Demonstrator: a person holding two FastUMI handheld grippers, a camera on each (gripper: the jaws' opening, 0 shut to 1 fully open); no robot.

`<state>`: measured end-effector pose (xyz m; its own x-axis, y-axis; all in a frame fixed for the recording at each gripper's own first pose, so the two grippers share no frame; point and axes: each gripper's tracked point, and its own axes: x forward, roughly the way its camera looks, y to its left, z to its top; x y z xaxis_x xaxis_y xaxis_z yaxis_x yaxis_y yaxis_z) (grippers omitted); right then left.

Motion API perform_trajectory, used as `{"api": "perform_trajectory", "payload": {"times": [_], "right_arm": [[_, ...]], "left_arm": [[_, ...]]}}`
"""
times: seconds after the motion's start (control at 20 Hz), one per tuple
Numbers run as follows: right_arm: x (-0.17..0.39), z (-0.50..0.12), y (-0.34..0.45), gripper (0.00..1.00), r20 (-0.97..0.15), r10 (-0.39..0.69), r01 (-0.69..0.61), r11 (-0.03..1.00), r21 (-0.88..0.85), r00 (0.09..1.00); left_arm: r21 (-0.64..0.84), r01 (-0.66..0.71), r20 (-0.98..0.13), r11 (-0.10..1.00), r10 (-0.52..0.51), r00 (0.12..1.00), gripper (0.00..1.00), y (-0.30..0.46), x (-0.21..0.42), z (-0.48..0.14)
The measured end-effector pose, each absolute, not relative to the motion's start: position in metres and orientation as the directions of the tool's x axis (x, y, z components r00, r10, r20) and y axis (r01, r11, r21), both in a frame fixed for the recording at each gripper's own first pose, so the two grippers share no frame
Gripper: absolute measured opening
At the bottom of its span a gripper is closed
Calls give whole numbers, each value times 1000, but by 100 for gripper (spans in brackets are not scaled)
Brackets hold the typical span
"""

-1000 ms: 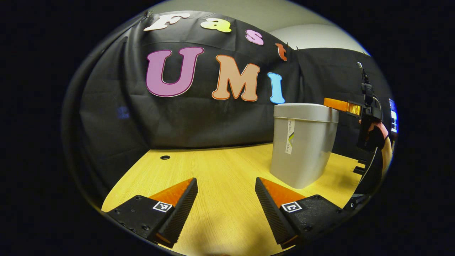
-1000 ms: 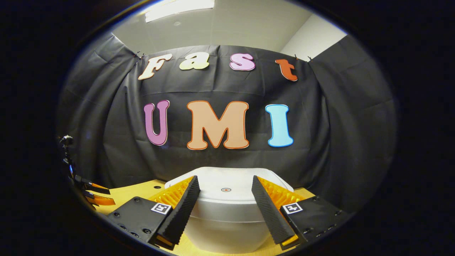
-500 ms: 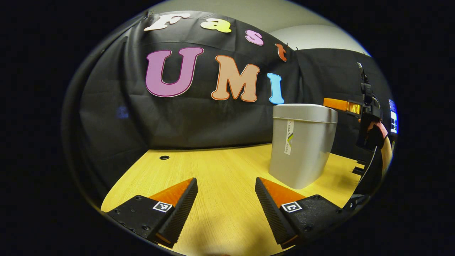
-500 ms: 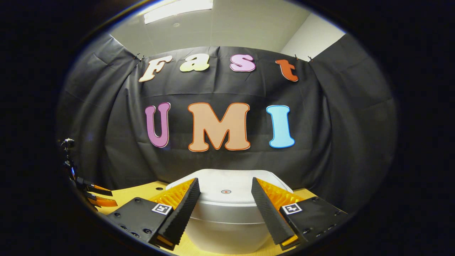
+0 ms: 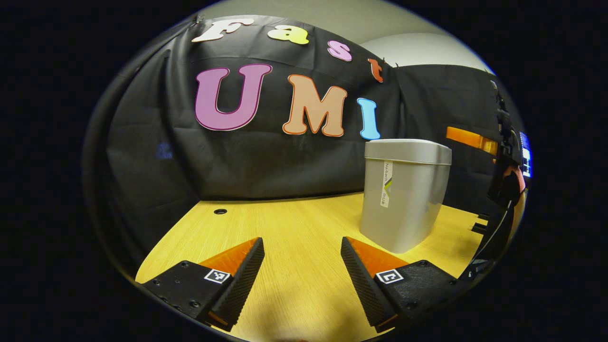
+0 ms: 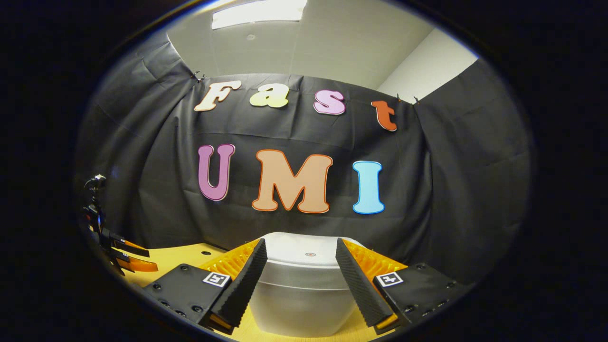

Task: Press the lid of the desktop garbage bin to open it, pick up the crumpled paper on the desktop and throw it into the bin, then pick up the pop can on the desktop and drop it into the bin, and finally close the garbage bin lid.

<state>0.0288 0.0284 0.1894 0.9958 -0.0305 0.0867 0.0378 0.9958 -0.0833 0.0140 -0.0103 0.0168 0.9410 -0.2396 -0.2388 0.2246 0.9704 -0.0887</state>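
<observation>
The grey desktop bin [image 5: 403, 194] stands on the yellow table [image 5: 285, 223], its flat lid [image 5: 407, 149] down. My left gripper [image 5: 302, 242] hovers low over the table, open and empty, with the bin ahead to its right. My right gripper [image 6: 300, 242] is open at lid height in front of the bin [image 6: 299, 294], apart from the lid [image 6: 304, 254], which has a small round mark on top. In the left gripper view, the right gripper [image 5: 470, 140] is off the bin's right side, held by a hand [image 5: 512, 178].
Black cloth walls close off the table's back and sides. A small round hole [image 5: 220, 211] sits in the tabletop near the back left. The left gripper [image 6: 126, 254] appears at the far left of the right gripper view.
My right gripper has drawn back from the bin's lid; the bin looks smaller and lower between its fingers. The left gripper has stayed still. The lid has stayed down.
</observation>
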Motion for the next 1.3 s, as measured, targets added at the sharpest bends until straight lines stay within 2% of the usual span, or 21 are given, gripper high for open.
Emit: {"api": "perform_trajectory", "payload": {"times": [0.25, 0.45, 0.8, 1.3], "right_arm": [[1, 159, 50, 98, 54, 0, 1, 1000, -10, 999], [-8, 130, 58, 96, 32, 12, -13, 999, 40, 999], [-10, 89, 58, 96, -5, -11, 11, 997, 73, 1000], [-12, 81, 58, 96, -20, -17, 18, 998, 59, 1000]], "left_arm": [[-80, 225, -232, 971, -238, 943, 95, -10, 12, 20], [-71, 234, -220, 970, -244, 945, 95, -13, 11, 24], [-73, 242, -234, 968, -253, 939, 95, -17, 12, 19], [-76, 244, -241, 967, -255, 936, 95, -19, 12, 17]]}}
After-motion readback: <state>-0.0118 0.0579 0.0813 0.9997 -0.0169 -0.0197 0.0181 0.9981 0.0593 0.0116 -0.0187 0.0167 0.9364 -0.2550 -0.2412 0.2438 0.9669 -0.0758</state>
